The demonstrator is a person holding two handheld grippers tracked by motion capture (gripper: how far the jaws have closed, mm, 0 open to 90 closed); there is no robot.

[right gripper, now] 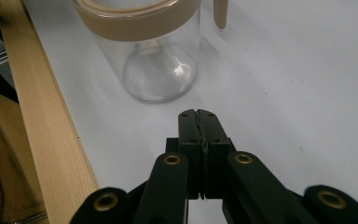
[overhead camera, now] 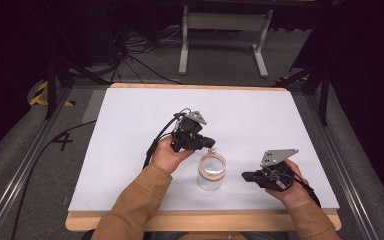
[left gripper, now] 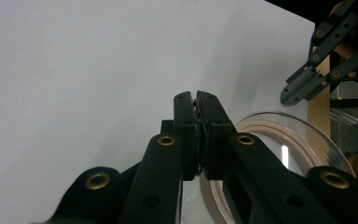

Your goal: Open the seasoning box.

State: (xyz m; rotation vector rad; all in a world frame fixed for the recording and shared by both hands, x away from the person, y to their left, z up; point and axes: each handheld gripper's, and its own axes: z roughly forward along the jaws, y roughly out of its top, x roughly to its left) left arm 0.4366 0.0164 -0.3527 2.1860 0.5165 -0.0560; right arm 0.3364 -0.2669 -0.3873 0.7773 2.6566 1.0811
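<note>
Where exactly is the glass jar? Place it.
High view: the glass jar stands near the table's front edge, between the left tool and right tool.

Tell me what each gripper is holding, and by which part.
Nothing is held. The left gripper and the right gripper are both shut on nothing; the glass jar stands free on the table between them.
</note>
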